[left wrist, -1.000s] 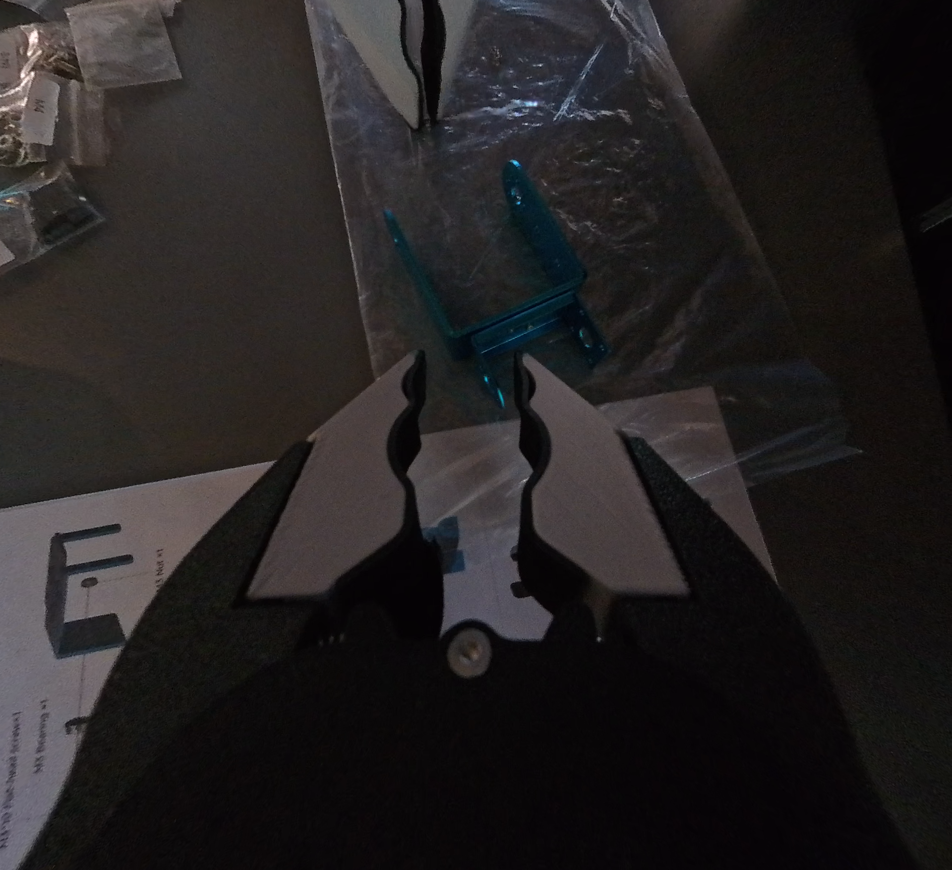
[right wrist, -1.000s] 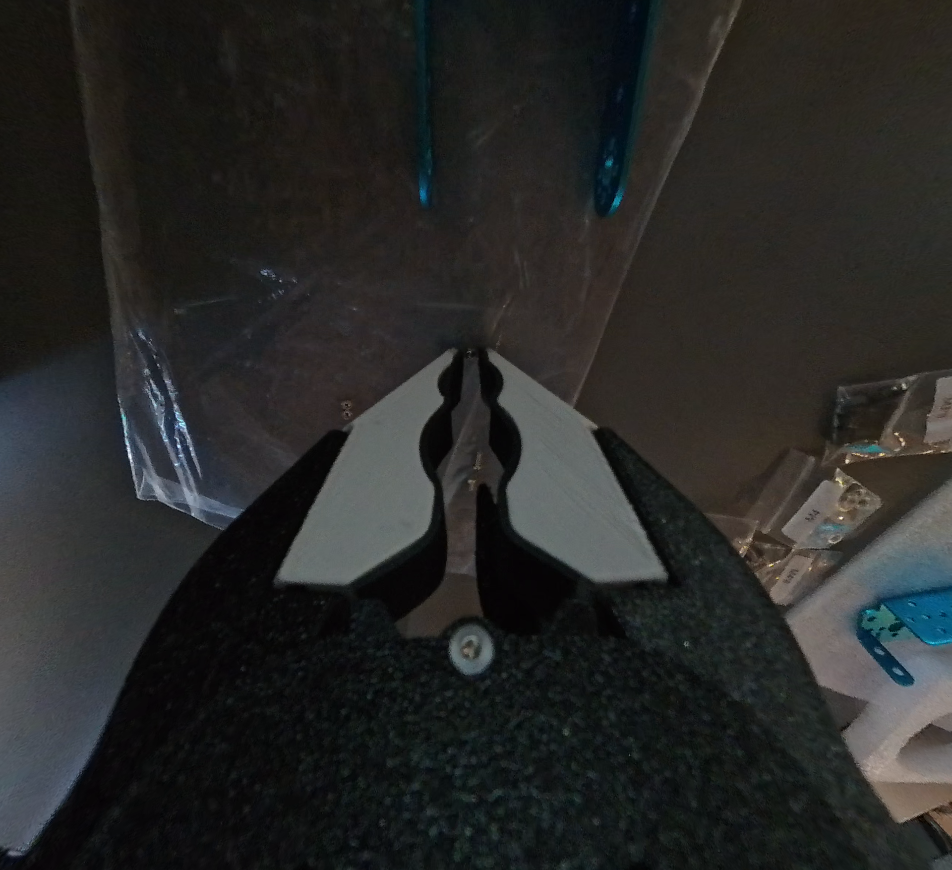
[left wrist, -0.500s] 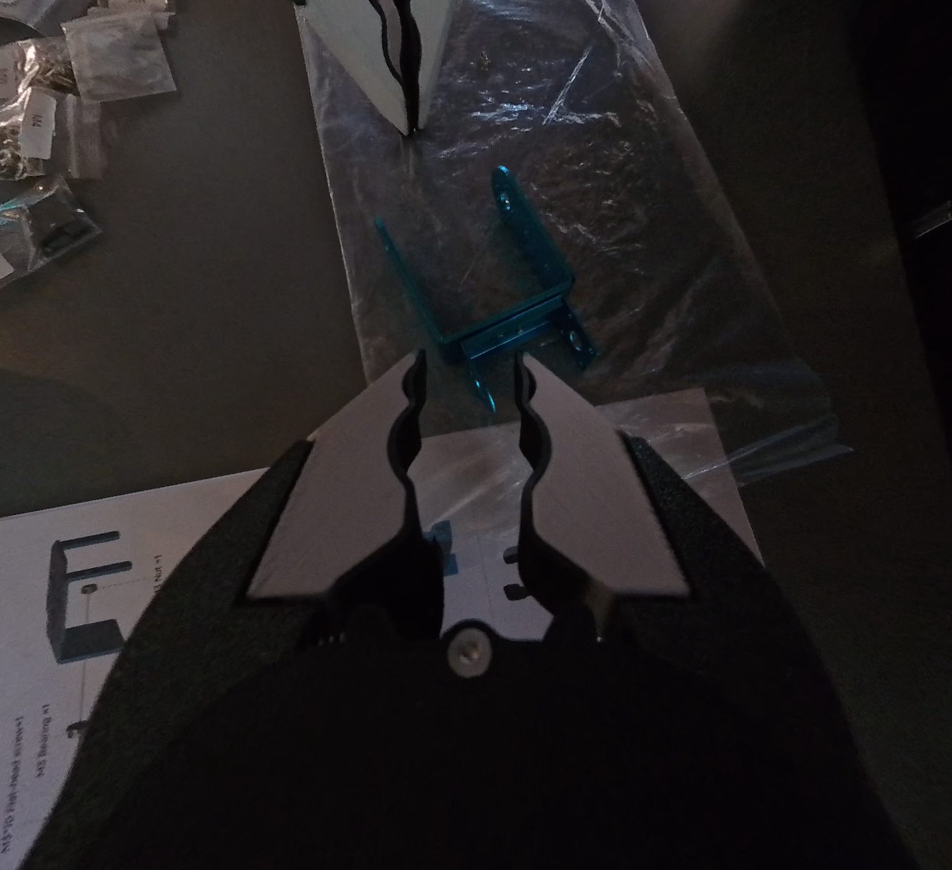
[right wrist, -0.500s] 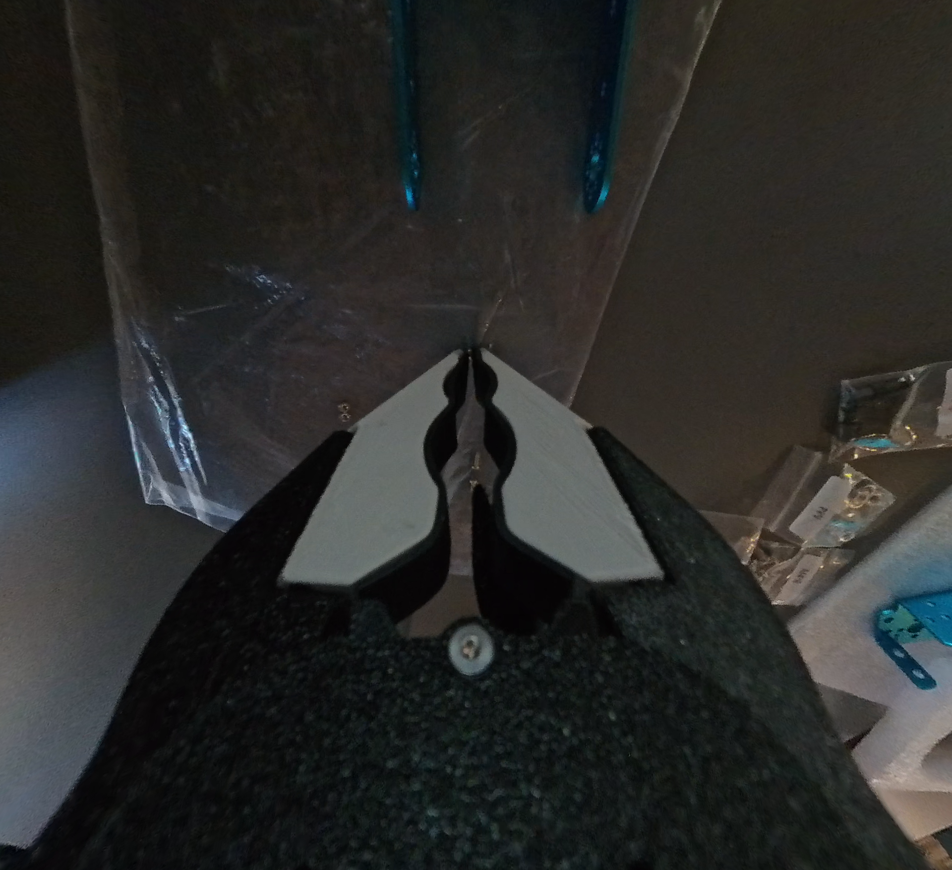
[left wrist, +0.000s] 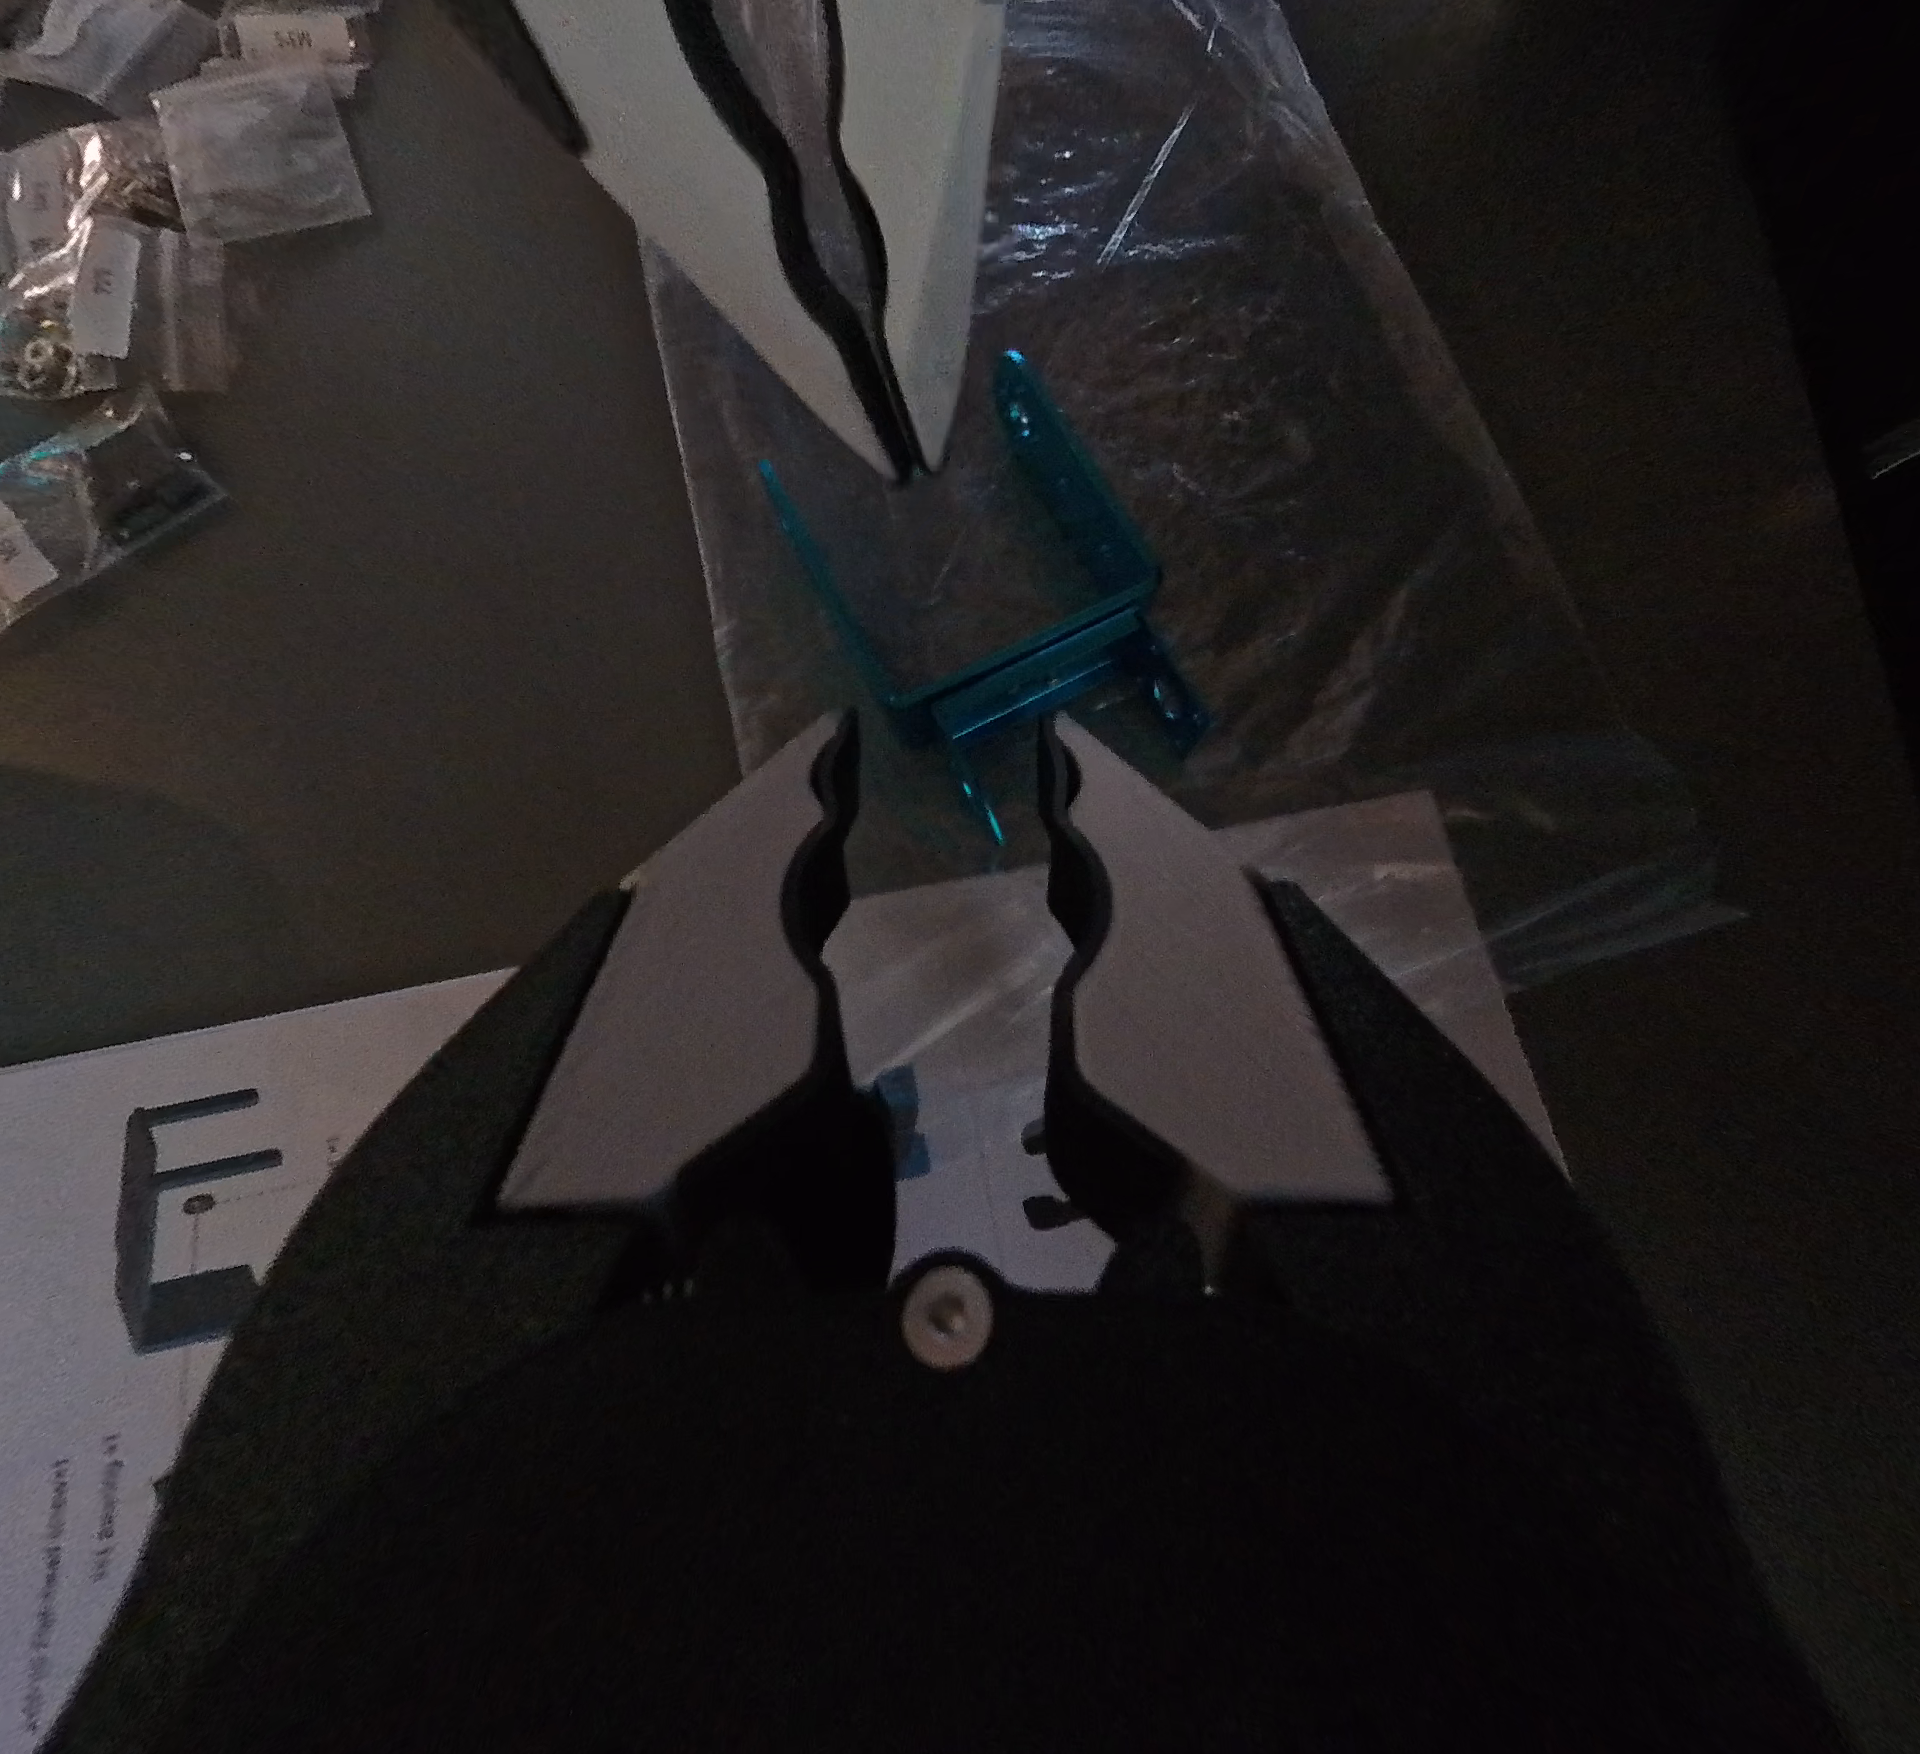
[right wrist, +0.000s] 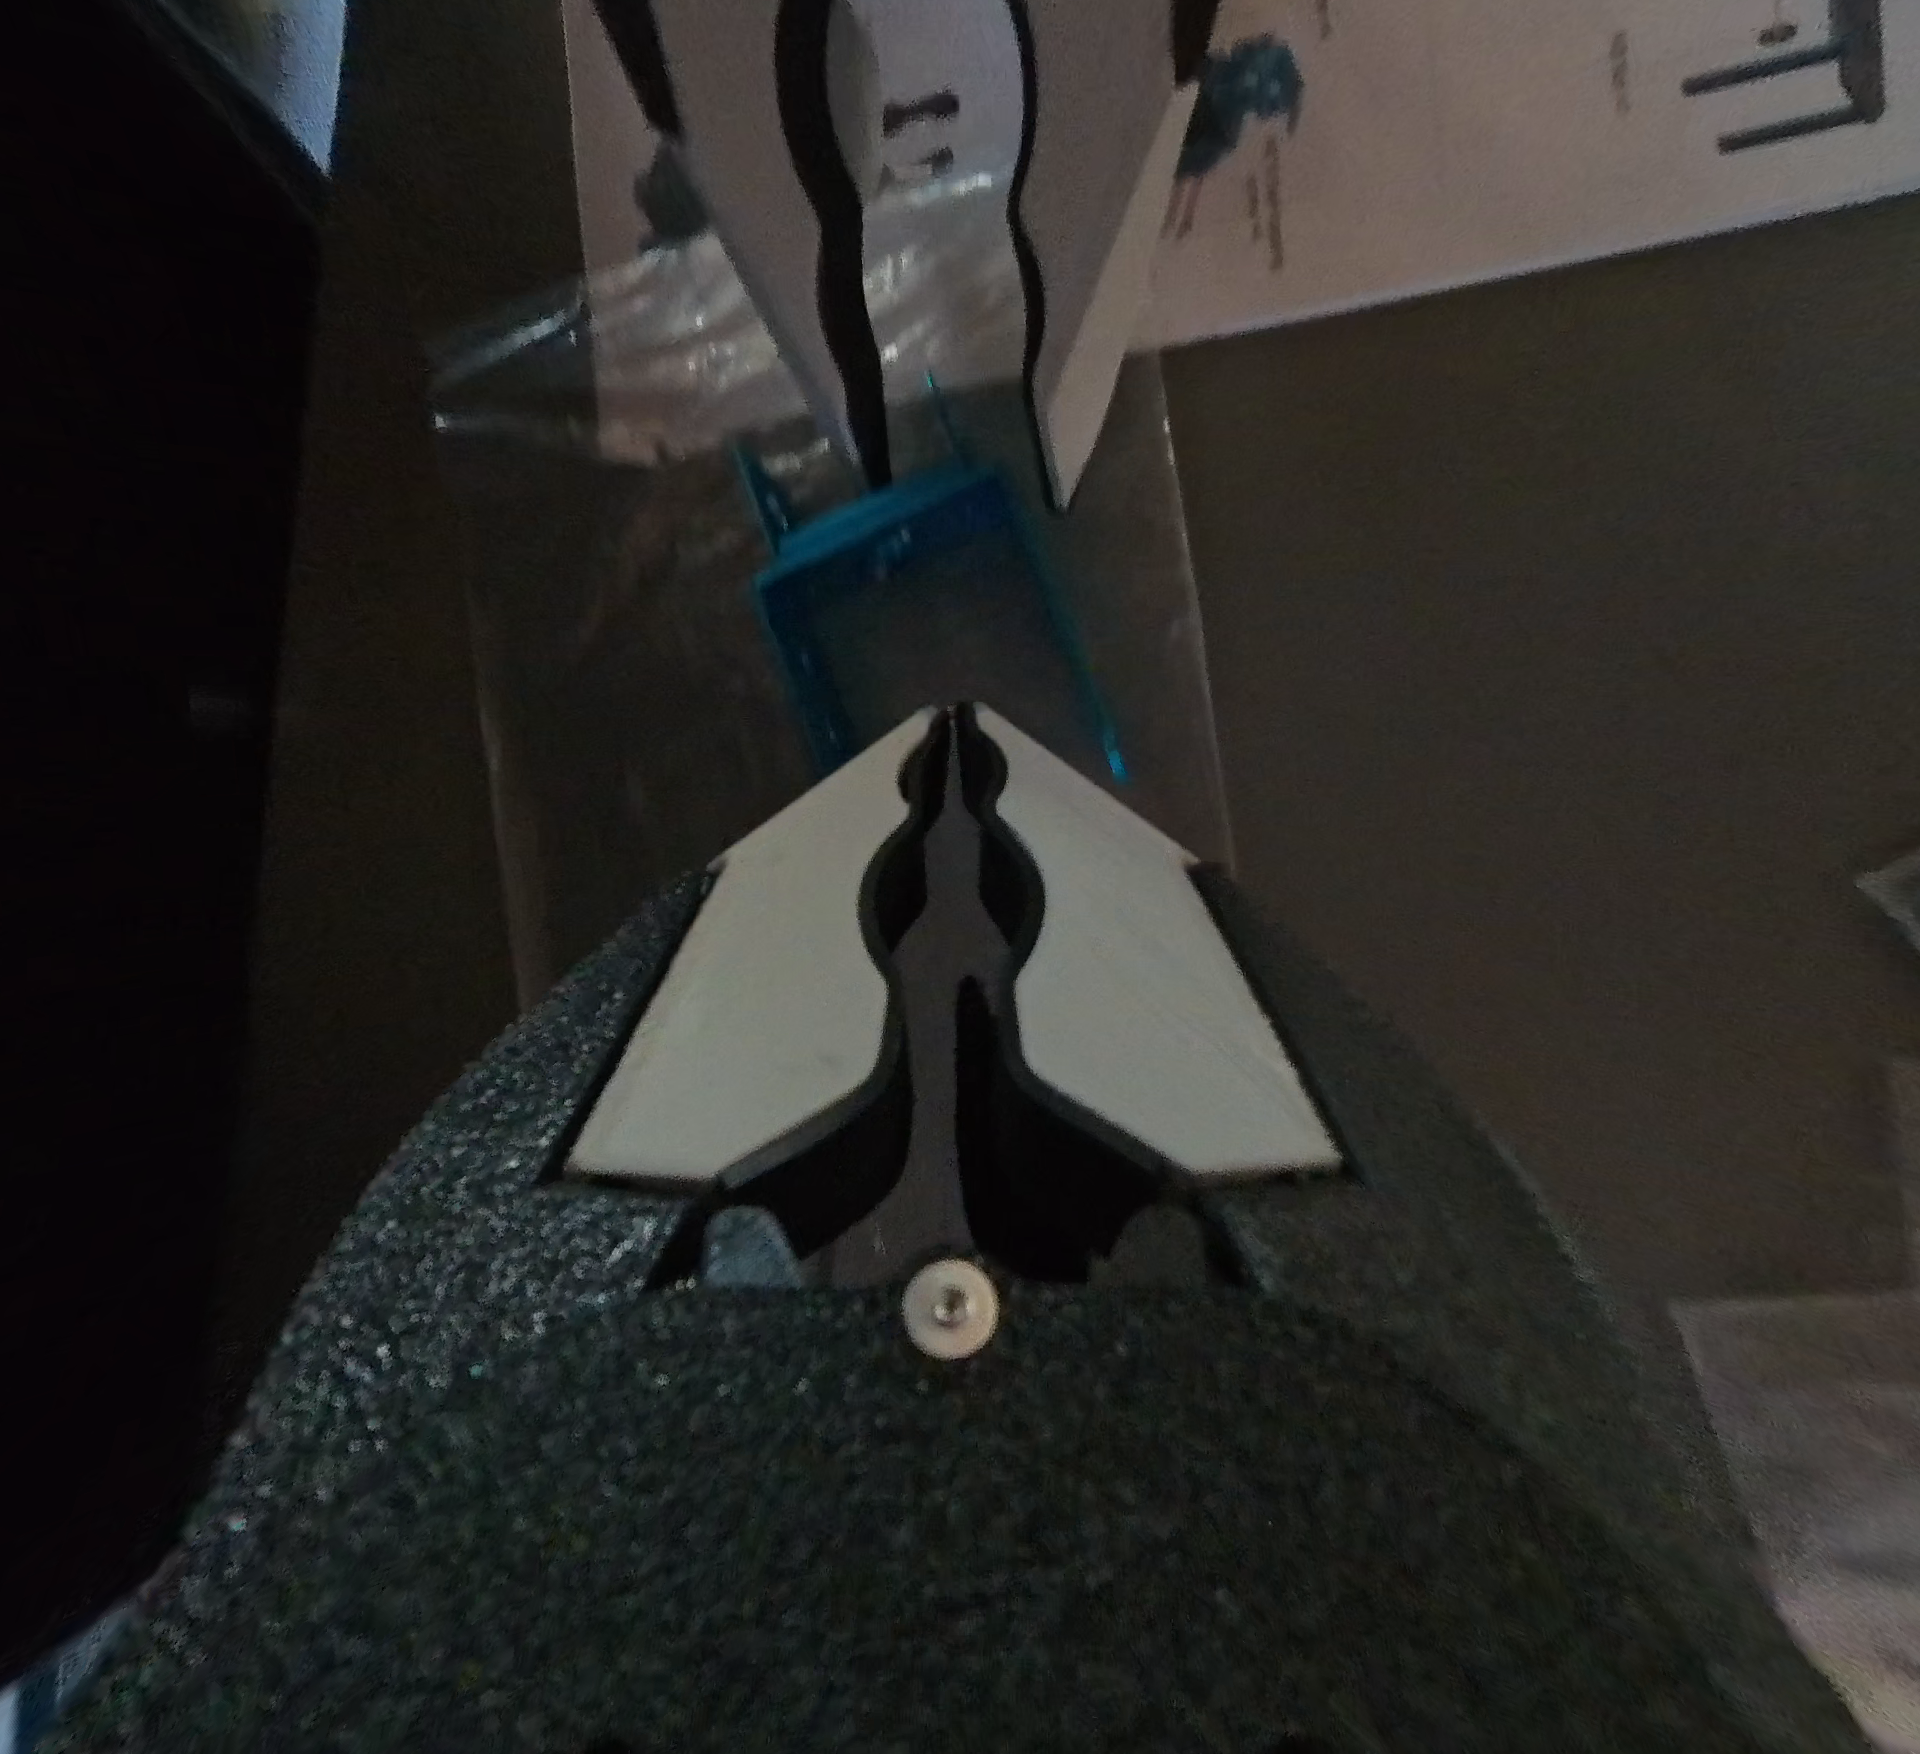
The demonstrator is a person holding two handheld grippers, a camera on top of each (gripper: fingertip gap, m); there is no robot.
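Small parts bags (left wrist: 187, 177) — printed sheet (left wrist: 94, 1185) — dark tabletop (left wrist: 416, 561)

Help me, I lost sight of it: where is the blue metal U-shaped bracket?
The blue metal U-shaped bracket lies mid-frame in both views on the clear plastic bag, between the open left gripper and the closed right gripper.

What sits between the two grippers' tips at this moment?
The blue metal bracket, lying on the clear plastic bag, sits between the open left gripper and the shut right gripper; both wrist views show it.
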